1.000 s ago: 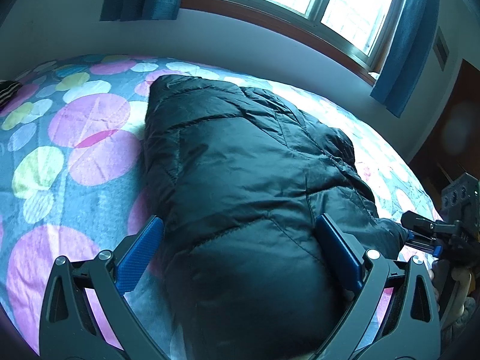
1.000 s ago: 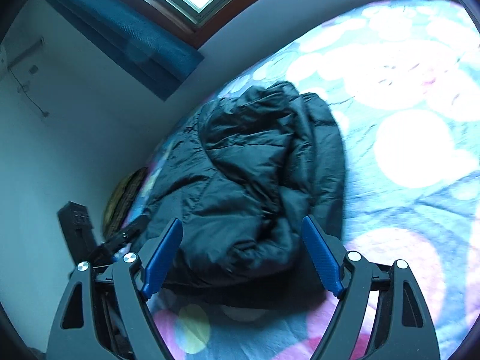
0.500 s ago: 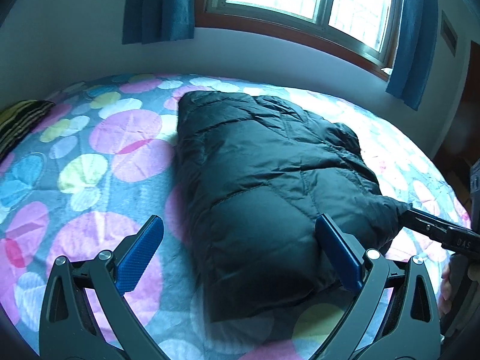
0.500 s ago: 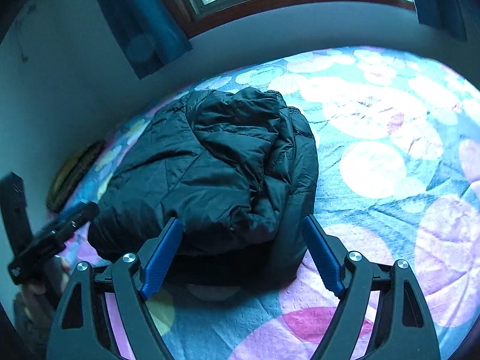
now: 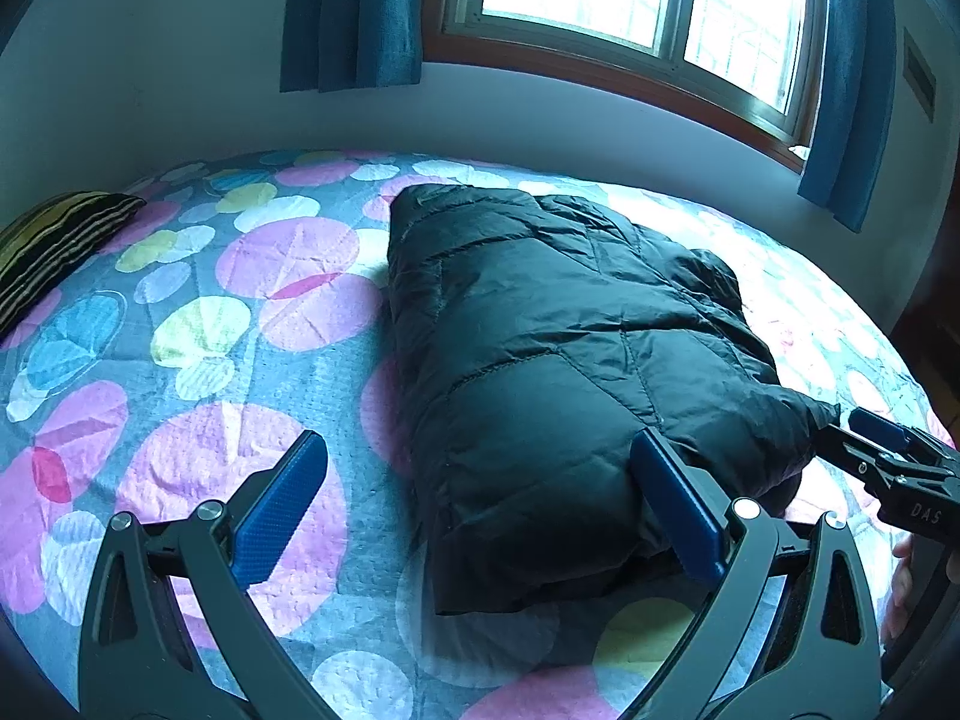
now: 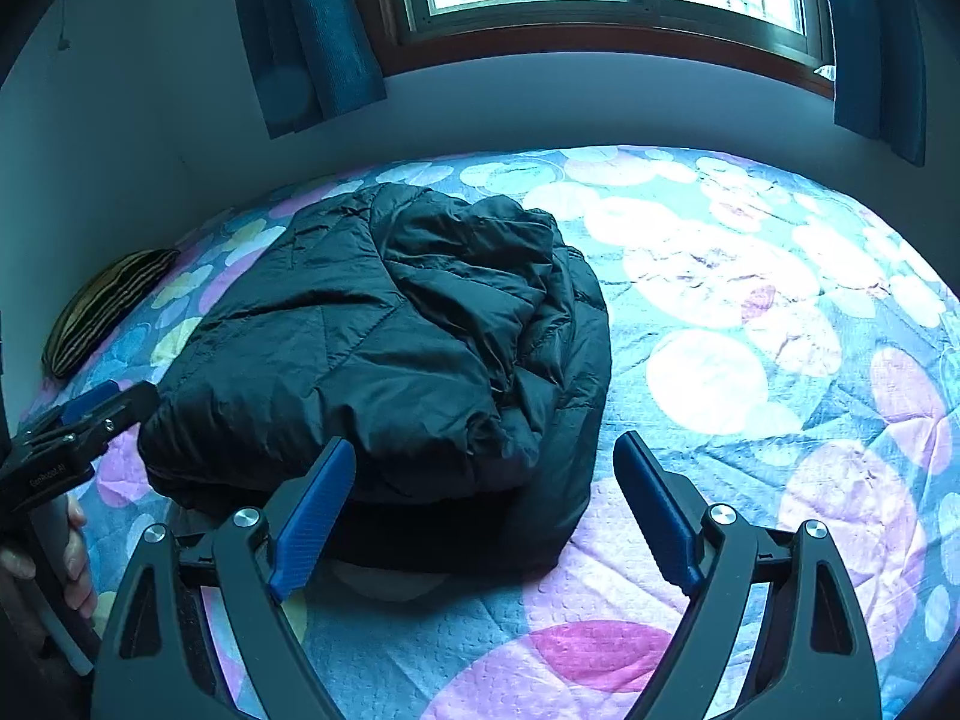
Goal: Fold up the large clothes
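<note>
A black puffer jacket lies folded into a thick bundle on the bed's flower-patterned cover. My left gripper hovers open just short of the jacket's near end, with its pads clear of the fabric. In the right wrist view the same jacket shows its rumpled side. My right gripper stands wide open at the bundle's near right corner and holds nothing. Each gripper shows in the other's view: the right gripper at the jacket's right end, the left gripper at its left end.
A dark striped pillow lies at the bed's far left by the wall. A window with blue curtains is behind the bed. A person's hand holds the left gripper's handle. Open cover stretches right of the jacket.
Both grippers have drawn back and risen from the jacket, so more of the bed shows around it. The right wrist view has rolled level. The jacket has stayed in place.
</note>
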Demonstrator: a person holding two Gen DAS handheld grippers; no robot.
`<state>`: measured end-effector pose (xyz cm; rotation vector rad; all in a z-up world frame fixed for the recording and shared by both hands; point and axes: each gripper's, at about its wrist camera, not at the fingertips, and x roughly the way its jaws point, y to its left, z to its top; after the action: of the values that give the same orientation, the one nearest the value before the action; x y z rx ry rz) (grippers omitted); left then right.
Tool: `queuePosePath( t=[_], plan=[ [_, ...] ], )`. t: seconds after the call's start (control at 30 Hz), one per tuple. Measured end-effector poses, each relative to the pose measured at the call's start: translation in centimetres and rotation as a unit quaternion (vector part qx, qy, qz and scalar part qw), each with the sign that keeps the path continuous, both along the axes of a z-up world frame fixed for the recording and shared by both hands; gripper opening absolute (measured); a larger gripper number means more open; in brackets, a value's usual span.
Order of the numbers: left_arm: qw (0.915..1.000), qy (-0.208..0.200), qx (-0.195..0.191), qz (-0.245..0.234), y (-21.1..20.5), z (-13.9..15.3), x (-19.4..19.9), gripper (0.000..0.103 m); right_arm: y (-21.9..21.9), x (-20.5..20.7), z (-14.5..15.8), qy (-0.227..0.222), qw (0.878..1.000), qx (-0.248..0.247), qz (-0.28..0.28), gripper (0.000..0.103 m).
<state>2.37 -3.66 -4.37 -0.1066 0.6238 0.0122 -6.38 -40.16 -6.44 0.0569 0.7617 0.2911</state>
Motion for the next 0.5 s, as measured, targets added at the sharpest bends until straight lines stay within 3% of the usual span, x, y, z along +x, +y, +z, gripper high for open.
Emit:
queuePosePath(
  t=[0.37, 0.5],
  plan=[
    [1.0, 0.003, -0.006, 0.006, 0.09, -0.11, -0.03, 0.101, 0.02, -0.05, -0.22, 0.0, 1.0, 0.002, -0.002, 0.087],
    [0.9999, -0.002, 0.008, 0.007, -0.22, -0.1, -0.15, 0.101, -0.04, 0.05, -0.35, 0.002, 1.0, 0.003, -0.002, 0.087]
  ],
)
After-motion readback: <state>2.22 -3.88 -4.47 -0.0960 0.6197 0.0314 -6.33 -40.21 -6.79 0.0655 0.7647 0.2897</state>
